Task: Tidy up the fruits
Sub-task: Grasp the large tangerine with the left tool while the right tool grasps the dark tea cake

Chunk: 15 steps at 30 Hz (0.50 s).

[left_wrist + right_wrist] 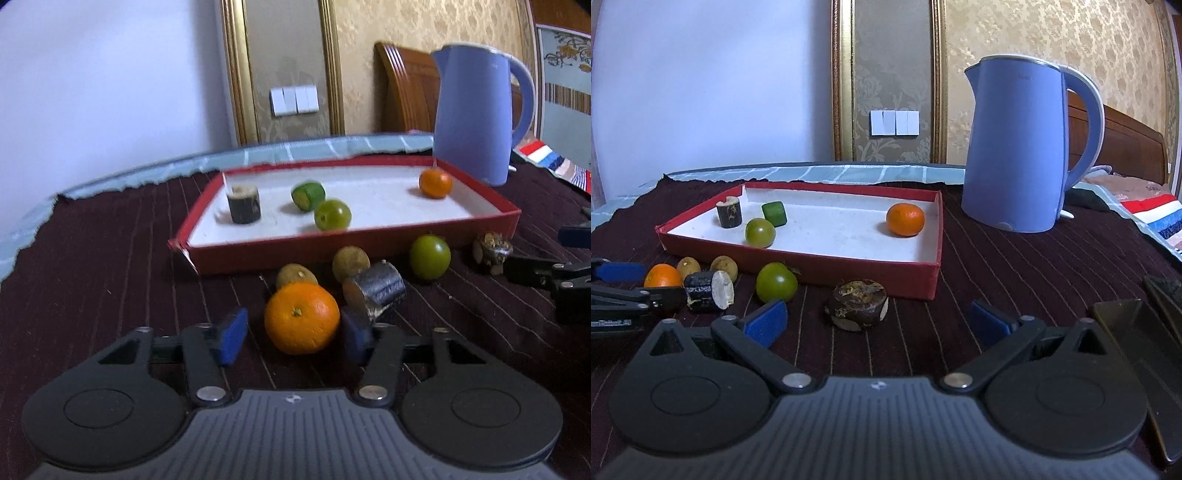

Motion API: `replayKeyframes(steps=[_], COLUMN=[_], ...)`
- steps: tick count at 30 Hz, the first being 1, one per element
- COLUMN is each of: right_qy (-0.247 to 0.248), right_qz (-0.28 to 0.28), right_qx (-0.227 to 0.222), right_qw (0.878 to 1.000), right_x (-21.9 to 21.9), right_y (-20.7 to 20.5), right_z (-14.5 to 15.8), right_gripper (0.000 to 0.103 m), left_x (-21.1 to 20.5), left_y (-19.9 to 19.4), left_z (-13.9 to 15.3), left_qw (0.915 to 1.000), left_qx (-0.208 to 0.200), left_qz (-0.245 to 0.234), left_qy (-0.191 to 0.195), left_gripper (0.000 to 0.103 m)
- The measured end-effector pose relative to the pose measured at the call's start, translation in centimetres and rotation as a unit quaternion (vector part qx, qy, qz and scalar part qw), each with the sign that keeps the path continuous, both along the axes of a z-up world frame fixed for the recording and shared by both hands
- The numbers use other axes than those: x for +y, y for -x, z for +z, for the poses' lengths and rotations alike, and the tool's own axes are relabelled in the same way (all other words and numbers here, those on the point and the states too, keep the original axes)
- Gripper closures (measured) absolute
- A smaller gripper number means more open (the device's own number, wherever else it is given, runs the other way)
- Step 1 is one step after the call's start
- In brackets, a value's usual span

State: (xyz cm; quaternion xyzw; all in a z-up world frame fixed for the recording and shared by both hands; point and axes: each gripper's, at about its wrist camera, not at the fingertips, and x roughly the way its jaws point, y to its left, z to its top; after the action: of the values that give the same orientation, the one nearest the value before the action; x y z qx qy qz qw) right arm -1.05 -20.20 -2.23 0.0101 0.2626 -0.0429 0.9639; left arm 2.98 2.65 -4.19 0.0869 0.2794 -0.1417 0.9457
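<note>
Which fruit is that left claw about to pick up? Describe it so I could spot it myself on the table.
Start at the red tray in front of the blue kettle. On the dark cloth before its near wall lies a cluster of loose pieces; nearest the camera is an orange, sitting between the open blue pads of the left gripper. It is the cluster's only orange-coloured fruit and its largest.
</note>
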Motion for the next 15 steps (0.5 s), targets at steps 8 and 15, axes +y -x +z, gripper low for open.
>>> replayKeyframes(steps=[8,15], right_qy=[0.020,0.027], right_qz=[0.006,0.012], right_qx=[0.012,0.033], right_qw=[1.000,0.999], right_x=[0.7,0.9], right_y=[-0.5,-2.0], right_z=[-0.1,-0.2], right_gripper=[0.000,0.000], left_x=[0.6,1.2], left_y=[-0.5,-0.4], left_z=[0.0,0.1], left_qw=[0.9991,0.9985], left_qx=[0.012,0.006], left_qz=[-0.002,0.011], left_qy=[0.040,0.054], left_gripper=[0.062,0.062])
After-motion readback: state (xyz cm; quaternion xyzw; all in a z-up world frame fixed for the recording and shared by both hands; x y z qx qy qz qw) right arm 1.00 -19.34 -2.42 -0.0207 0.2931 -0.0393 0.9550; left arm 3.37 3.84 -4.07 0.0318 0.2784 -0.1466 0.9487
